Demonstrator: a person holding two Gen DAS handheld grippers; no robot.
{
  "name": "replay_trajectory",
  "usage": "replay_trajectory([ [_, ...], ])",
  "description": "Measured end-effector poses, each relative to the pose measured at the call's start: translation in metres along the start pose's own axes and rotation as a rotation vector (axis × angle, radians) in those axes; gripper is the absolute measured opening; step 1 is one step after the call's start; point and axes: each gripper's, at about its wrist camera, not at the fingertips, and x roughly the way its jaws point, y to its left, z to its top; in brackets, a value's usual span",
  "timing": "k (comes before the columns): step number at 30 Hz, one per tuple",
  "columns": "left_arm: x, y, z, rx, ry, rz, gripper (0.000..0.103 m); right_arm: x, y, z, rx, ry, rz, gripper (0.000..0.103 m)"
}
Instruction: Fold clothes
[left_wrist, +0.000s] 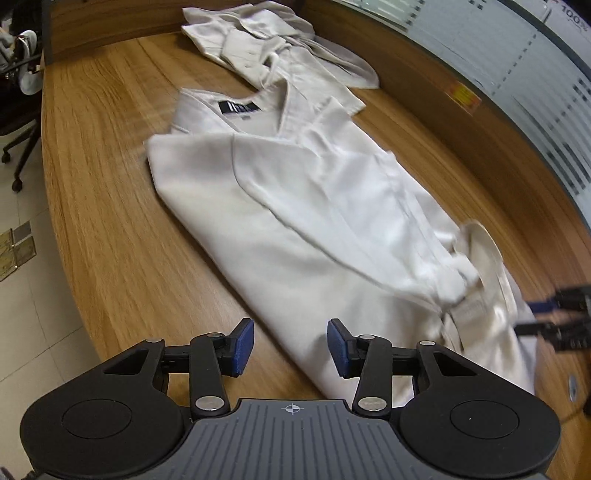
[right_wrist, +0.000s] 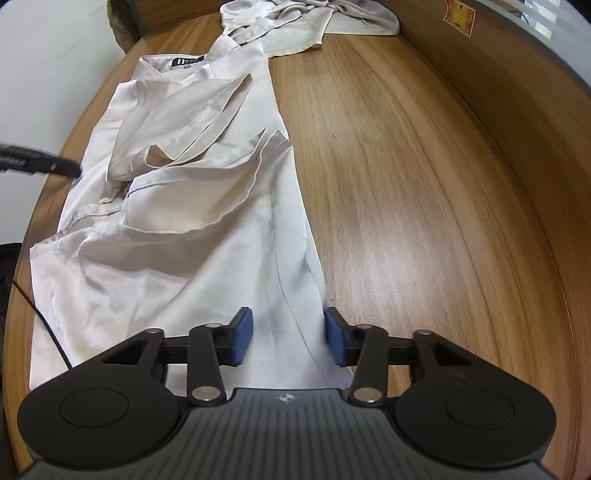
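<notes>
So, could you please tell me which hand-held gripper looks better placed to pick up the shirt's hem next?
Right, probably: the right hand-held gripper is open astride the shirt hem corner; the left straddles its edge.

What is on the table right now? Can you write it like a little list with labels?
surface: wooden table
near garment: pale shirt lying flat, sides partly folded in, dark label at the collar
far garment: second pale garment, crumpled, at the far end
left gripper: open, over the shirt's near edge
right gripper: open, shirt hem between its fingers
holding anything: neither
</notes>
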Motion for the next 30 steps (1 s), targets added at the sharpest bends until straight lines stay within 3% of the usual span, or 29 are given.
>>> replay_trajectory([
  [2,0.006,-0.001,0.006,0.024,-0.008,0.031,0.038,-0.002,-0.002,-0.002,0.024,-0.002,-0.008,0.036],
  [5,0.012,-0.001,0.015,0.030,-0.021,0.041,0.038,-0.005,-0.001,-0.008,0.064,-0.008,-0.029,0.028],
  [8,0.018,-0.003,0.024,0.065,-0.009,0.027,0.037,-0.008,0.005,-0.016,0.109,-0.012,-0.045,0.027],
  [17,0.032,-0.022,0.033,0.271,0.029,-0.070,0.037,-0.021,0.035,-0.056,0.293,-0.033,-0.101,0.026],
  [30,0.071,-0.070,0.061,0.575,0.094,-0.268,0.037,-0.036,0.107,-0.108,0.614,-0.061,-0.274,0.024],
])
